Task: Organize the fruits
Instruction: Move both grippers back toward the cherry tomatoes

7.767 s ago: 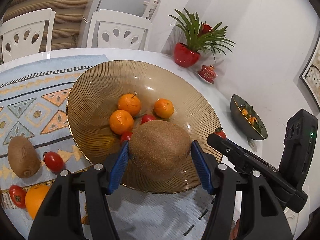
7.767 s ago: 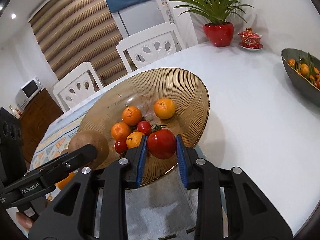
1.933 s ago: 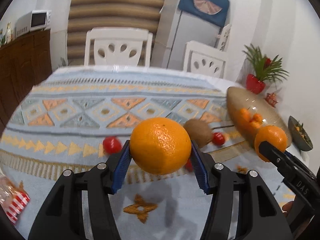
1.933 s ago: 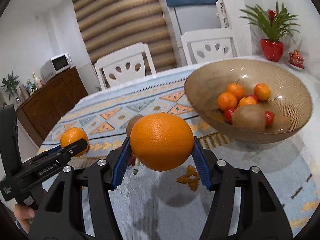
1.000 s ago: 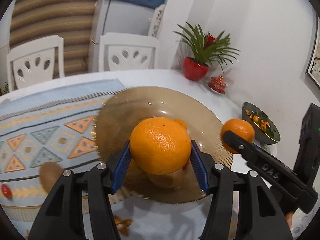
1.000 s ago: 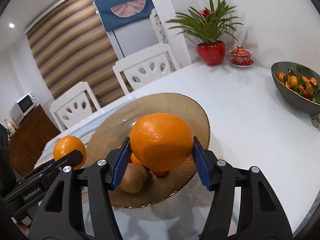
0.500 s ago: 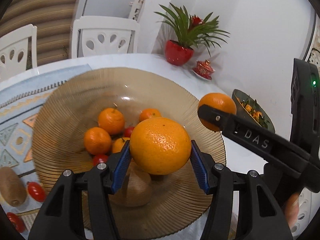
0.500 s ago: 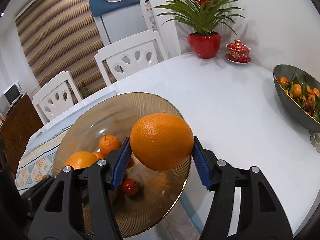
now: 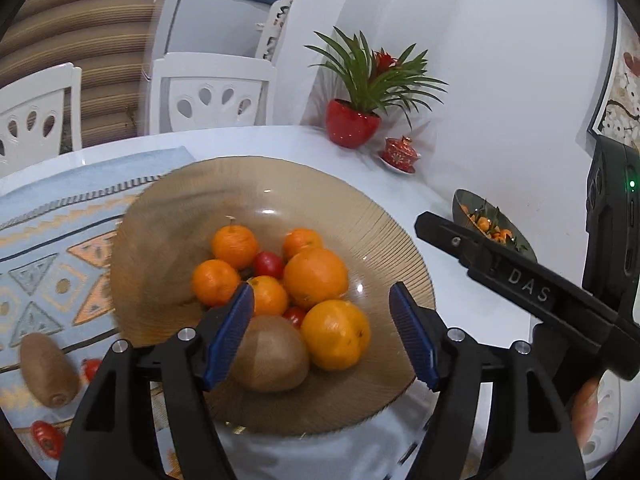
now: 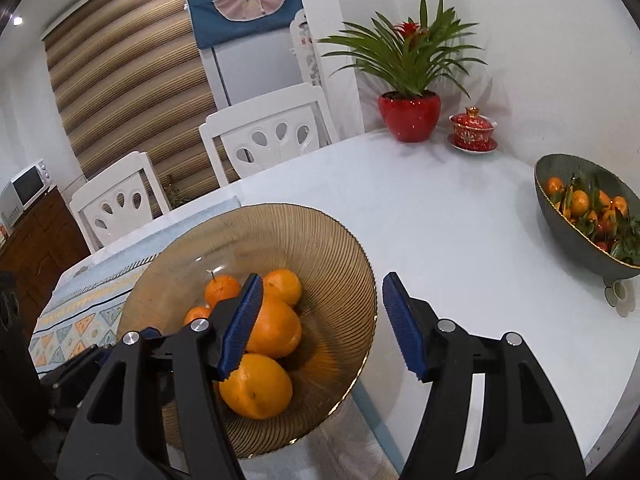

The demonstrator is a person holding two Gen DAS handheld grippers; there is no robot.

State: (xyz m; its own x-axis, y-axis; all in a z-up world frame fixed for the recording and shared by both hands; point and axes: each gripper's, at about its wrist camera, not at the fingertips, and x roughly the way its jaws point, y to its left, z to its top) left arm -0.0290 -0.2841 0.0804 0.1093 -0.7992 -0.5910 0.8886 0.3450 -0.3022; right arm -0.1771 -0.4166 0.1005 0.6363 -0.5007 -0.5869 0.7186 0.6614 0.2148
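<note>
The amber glass bowl holds two big oranges, several small mandarins, cherry tomatoes and a kiwi. My left gripper is open and empty just above the bowl's near side. My right gripper is open and empty over the same bowl, with the two oranges below its left finger. The right gripper also shows at the right of the left wrist view. A second kiwi and cherry tomatoes lie on the patterned cloth.
A dark bowl of mandarins stands at the right on the white table. A red potted plant and a red lidded cup stand at the back. White chairs stand behind the table. The patterned cloth covers the left side.
Both grippers have opened and let go of their oranges, which now lie in the amber bowl. Both grippers have pulled back slightly.
</note>
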